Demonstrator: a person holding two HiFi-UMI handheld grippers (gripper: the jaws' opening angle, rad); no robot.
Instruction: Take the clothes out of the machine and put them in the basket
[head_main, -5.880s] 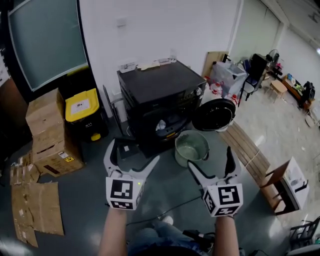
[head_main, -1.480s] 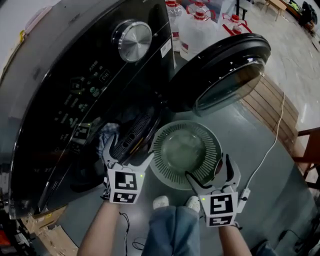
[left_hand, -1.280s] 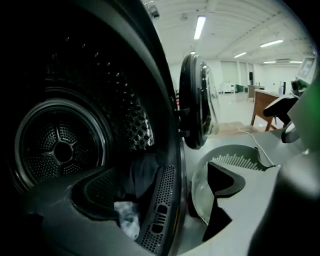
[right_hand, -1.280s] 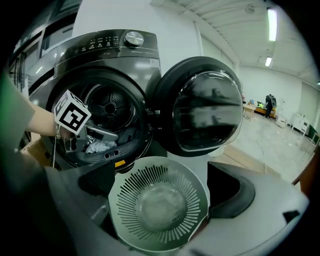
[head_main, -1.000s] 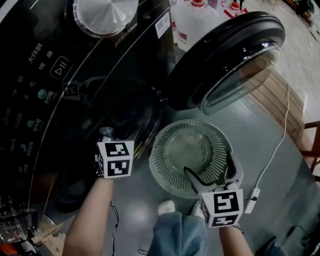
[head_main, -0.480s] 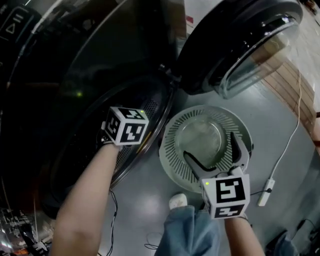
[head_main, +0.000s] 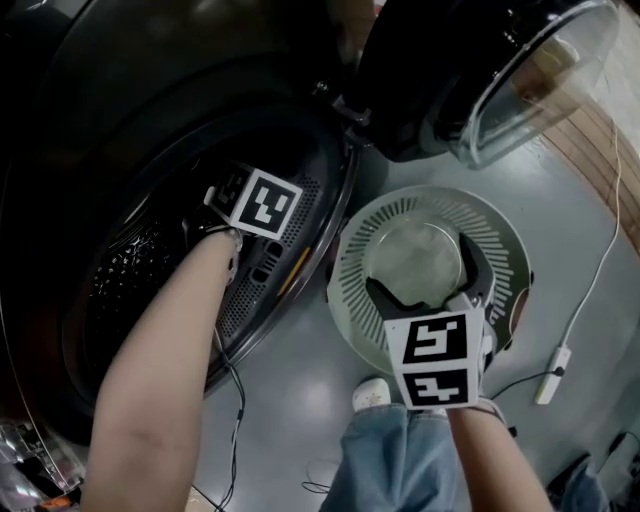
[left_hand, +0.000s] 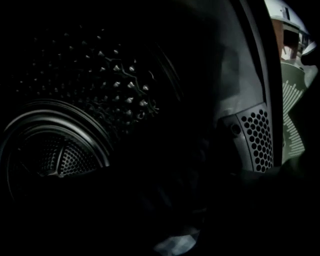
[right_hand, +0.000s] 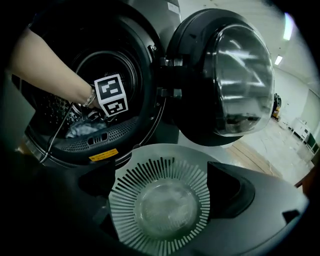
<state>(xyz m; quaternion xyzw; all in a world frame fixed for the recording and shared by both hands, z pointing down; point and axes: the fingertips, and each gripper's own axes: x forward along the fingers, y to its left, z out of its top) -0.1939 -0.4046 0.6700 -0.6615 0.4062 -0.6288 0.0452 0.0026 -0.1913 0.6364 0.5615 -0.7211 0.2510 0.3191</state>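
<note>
Clothes were being reached for inside the machine; nothing had yet been lifted out.

The left hand-held gripper (right_hand: 100, 112) was sunk into the drum of the machine (head_main: 330, 225). Its jaws were seen only as dark outlines set wide apart. They had just been closing a little around the crumpled clothes (left_hand: 175, 245), with no pinch to be seen. The right hand-held gripper (head_main: 425, 275) was held open and empty over the basket (head_main: 505, 245), which stood mouth-up on the floor just right of the drum opening. The clothes lay as a shapeless heap low at the near front of the drum, so no long axis could be told. Next, a firm closing and a pull out to the right were judged necessary.
</note>
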